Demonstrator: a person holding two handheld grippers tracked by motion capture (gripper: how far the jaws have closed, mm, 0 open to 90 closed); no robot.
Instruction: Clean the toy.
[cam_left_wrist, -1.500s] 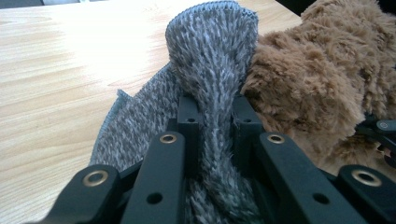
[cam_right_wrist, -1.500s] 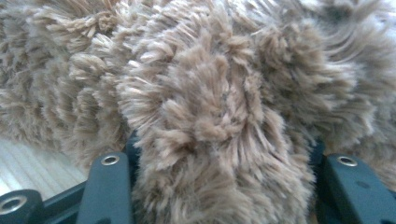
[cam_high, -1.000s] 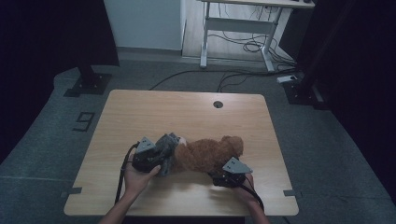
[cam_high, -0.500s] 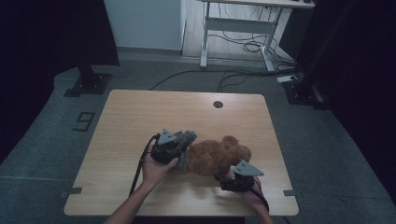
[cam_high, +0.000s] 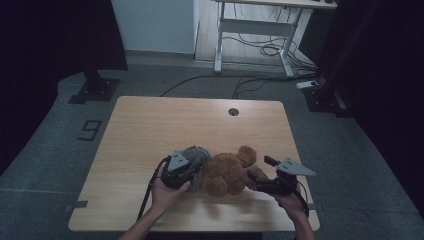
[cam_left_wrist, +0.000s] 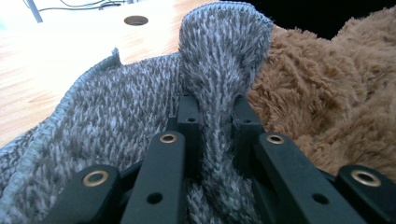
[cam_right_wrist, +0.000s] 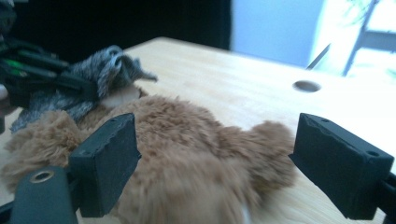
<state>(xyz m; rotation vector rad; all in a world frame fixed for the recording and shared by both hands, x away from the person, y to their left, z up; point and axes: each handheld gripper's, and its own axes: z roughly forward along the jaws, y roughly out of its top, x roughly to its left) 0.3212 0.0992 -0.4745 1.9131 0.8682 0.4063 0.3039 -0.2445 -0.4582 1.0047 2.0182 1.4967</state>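
A brown teddy bear (cam_high: 230, 172) lies on the wooden table (cam_high: 165, 125) near its front edge. A grey knit garment (cam_high: 197, 154) sits over the bear's left end. My left gripper (cam_high: 200, 169) is shut on a fold of this grey knit (cam_left_wrist: 116, 116), with the bear's fur (cam_left_wrist: 317, 93) just right of the jaws. My right gripper (cam_high: 261, 167) hovers at the bear's right end, its jaws having just been opening. Its pads (cam_right_wrist: 109, 158) stand wide and touch nothing, with the bear (cam_right_wrist: 187, 154) lying past and below them.
A round cable hole (cam_high: 233, 111) sits near the table's far edge. Behind the table stand a white desk frame (cam_high: 250, 30) and loose floor cables (cam_high: 265, 50). A dark stand base (cam_high: 95, 90) is on the floor at the far left.
The left gripper has slid right with the grey knit, and the bear shifted right with it. The right gripper has lifted and drawn back to the right, off the bear.
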